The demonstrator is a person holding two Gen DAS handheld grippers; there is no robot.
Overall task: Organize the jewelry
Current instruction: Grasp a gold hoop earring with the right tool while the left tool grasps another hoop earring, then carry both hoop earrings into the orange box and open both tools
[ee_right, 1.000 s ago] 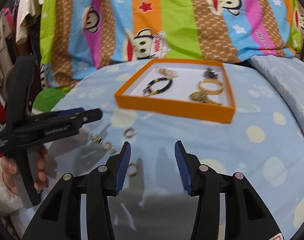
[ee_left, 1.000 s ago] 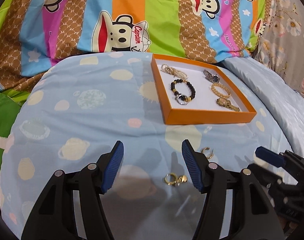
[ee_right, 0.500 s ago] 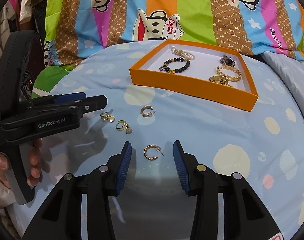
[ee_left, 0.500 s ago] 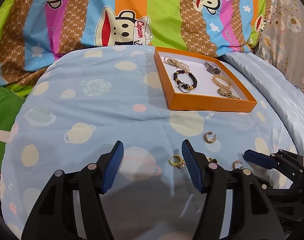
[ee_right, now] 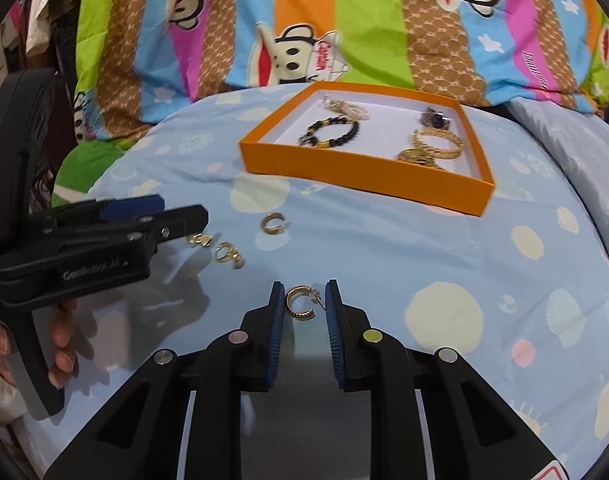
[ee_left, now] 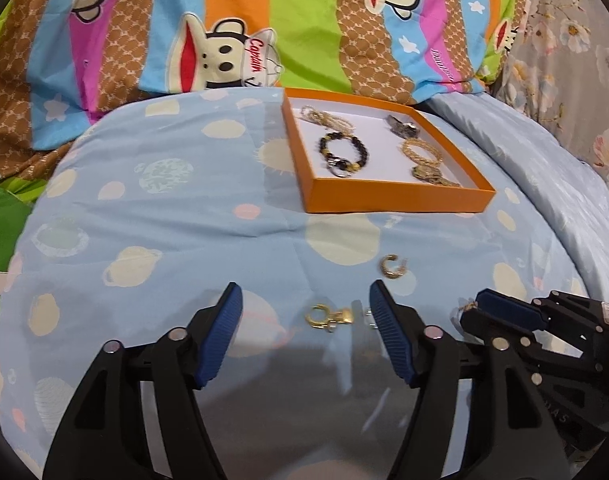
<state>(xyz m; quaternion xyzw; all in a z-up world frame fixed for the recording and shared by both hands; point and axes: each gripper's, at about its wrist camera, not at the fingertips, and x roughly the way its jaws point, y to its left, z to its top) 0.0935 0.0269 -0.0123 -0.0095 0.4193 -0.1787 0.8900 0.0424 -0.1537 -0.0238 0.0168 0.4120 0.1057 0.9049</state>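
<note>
Right gripper (ee_right: pixel 300 306) low over the bed (ee_right: pixel 384 248), jaws narrowed around a gold hoop earring (ee_right: pixel 298 303), not yet pinching. Best to close gently on the hoop's band, lift straight, carry to the orange tray (ee_right: pixel 364 176). Left gripper (ee_left: pixel 306 316) jaws spread wide over a charm earring (ee_left: pixel 330 317). Only the right view shows the framed hoop clearly; left view shows the charm pair close

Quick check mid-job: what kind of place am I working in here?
Most likely a bedroom, working on a bed: a blue planet-print sheet, a striped cartoon-monkey quilt behind, and an orange jewelry tray on the bedding.
</note>
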